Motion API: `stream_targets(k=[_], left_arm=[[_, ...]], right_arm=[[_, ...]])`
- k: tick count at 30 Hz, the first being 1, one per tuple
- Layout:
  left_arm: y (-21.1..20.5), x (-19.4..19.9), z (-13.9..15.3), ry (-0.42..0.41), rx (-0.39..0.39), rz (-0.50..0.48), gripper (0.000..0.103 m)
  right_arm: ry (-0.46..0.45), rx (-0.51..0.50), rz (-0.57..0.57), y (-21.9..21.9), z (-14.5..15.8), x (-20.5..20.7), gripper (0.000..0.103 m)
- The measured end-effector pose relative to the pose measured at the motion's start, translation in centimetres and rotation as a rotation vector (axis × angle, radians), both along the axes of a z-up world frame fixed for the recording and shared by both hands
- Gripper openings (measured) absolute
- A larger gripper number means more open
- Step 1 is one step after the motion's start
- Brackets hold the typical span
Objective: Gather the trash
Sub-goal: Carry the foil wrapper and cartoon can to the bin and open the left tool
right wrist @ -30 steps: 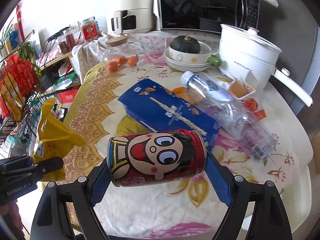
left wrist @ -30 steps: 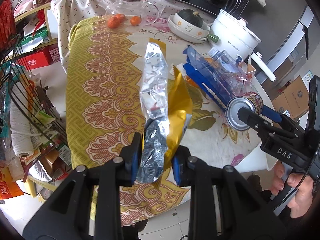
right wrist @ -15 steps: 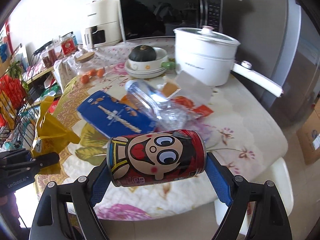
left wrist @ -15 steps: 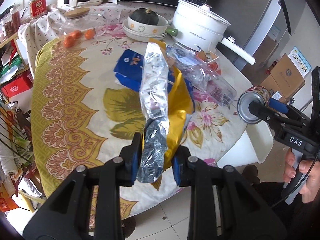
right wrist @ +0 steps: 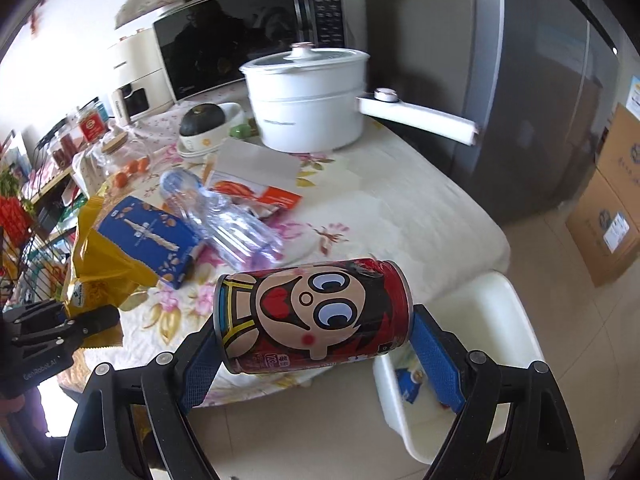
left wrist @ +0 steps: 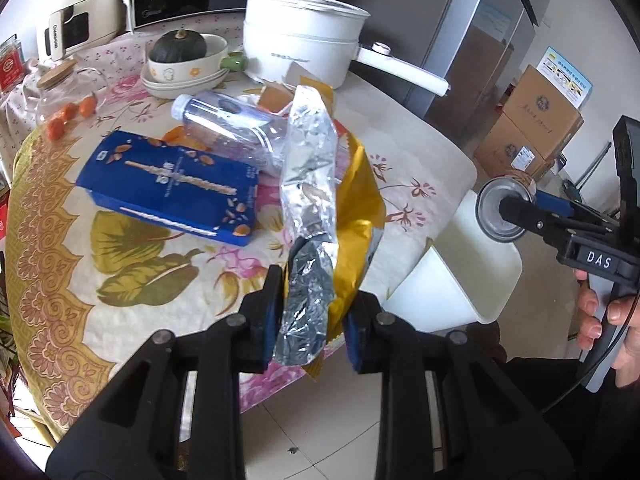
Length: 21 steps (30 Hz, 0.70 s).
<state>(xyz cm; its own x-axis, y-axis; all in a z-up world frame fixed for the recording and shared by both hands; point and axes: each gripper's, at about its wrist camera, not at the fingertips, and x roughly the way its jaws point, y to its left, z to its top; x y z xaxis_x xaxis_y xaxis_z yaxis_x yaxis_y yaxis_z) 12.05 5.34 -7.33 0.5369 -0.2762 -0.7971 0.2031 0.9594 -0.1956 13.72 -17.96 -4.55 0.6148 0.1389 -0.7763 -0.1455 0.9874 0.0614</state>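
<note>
Transport step: snack wrapper (left wrist: 320, 216) clamped in left hand-held gripper (left wrist: 310, 324), can (right wrist: 312, 316) clamped endwise in right hand-held gripper (right wrist: 316, 354); release over white bin (right wrist: 500, 320) judged next.

Both grippers loaded, held out over the table edge

Left gripper (left wrist: 312, 316): jaws pinched close on a foil snack wrapper (left wrist: 316, 216), blue pads pressed to its lower part, wrapper standing up between the fingers. Right gripper (right wrist: 316, 344): jaws spread wide, clamping a red cartoon can (right wrist: 312, 316) sideways by its two ends. Right hand (left wrist: 612, 324) visible in the left wrist view, fingers wrapped around the handle, the gripper level and pointing left.
</note>
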Motion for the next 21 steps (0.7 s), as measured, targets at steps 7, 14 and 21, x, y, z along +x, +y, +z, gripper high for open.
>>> stream_targets(k=[7, 14, 21], left_arm=[[-4.5, 1.7, -1.1, 0.032, -0.008, -0.057, 0.029], [-10.2, 2.5, -1.7, 0.046, -0.029, -0.152, 0.029], [-16.1, 3.2, -2.9, 0.058, -0.07, -0.242, 0.029]], right_arm=[[0.007, -0.016, -0.066, -6.2, 0.3, -0.7, 0.088], [0.041, -0.024, -0.146, -11.8, -0.9, -2.0, 0.088], [0.092, -0.034, -0.249, -17.0, -3.1, -3.3, 0.088]])
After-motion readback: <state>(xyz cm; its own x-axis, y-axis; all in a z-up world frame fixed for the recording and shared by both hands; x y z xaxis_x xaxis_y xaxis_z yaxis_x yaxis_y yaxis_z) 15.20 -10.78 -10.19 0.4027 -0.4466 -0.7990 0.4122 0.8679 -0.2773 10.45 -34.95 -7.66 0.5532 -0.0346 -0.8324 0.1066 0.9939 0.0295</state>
